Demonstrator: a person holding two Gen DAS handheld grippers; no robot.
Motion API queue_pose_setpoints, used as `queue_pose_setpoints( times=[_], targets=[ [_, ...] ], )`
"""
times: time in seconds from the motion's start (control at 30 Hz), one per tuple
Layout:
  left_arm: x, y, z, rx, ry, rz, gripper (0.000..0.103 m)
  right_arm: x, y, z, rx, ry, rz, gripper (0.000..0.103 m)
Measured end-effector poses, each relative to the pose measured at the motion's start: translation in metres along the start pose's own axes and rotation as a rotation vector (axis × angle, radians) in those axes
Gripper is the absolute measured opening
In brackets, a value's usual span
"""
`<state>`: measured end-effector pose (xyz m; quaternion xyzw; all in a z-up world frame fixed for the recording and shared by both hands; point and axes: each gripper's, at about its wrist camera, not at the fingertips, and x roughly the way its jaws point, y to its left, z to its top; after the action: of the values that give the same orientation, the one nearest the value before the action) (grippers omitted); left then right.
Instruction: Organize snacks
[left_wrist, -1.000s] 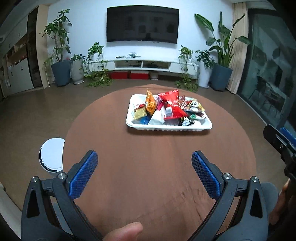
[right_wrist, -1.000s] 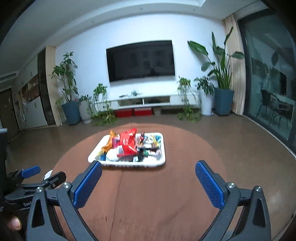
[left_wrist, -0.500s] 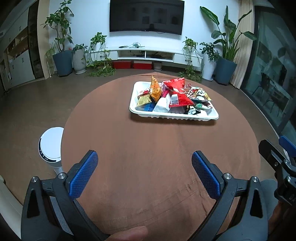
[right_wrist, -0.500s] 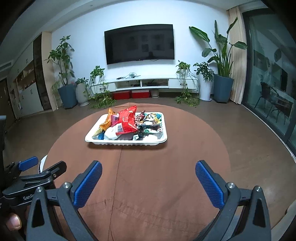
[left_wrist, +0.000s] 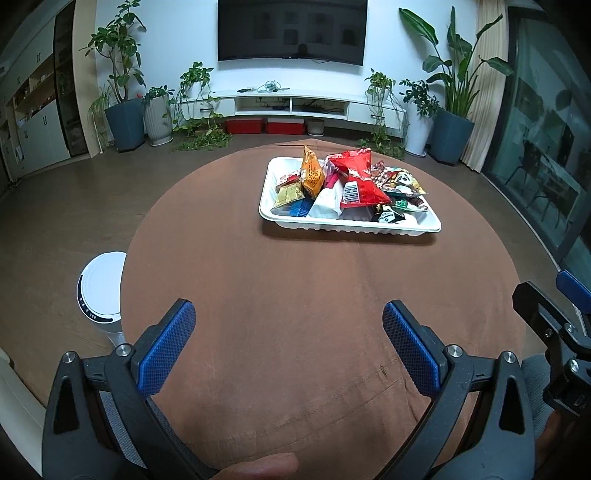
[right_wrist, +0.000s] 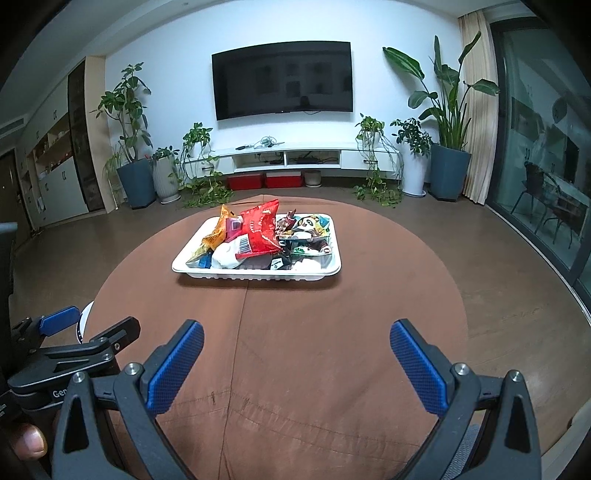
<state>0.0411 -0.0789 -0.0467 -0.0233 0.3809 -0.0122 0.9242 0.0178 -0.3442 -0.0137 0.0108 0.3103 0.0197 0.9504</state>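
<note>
A white tray (left_wrist: 354, 226) sits on the far half of a round brown table (left_wrist: 295, 295); it also shows in the right wrist view (right_wrist: 258, 272). It is heaped with snack packets: a red bag (left_wrist: 356, 177) on top, an orange bag (left_wrist: 312, 173) at its left, several small dark packets at its right. My left gripper (left_wrist: 290, 317) is open and empty over the near part of the table. My right gripper (right_wrist: 295, 339) is open and empty, beside it on the right, well short of the tray.
A white round appliance (left_wrist: 101, 291) stands on the floor at the table's left edge. Beyond the table are a TV wall with a low white cabinet (right_wrist: 295, 155), potted plants and red boxes. Glass doors (right_wrist: 546, 147) line the right.
Both grippers have risen and tilted downward, so the tray and table sit lower and fuller in view. The jaws stayed open. The snacks have not moved.
</note>
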Motion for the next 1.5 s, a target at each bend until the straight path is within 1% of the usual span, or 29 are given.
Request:
queue_pose_setpoints(
  times=[1.1, 1.5],
  targets=[
    [0.0038, 0.0011, -0.0012, 0.003, 0.002, 0.007, 0.103, 0.002, 0.003, -0.0016, -0.003, 0.007, 0.004, 0.103],
    [0.0036, 0.0012, -0.0011, 0.005, 0.002, 0.007, 0.103, 0.0046, 0.007, -0.0082, -0.004, 0.011, 0.005, 0.103]
  ],
)
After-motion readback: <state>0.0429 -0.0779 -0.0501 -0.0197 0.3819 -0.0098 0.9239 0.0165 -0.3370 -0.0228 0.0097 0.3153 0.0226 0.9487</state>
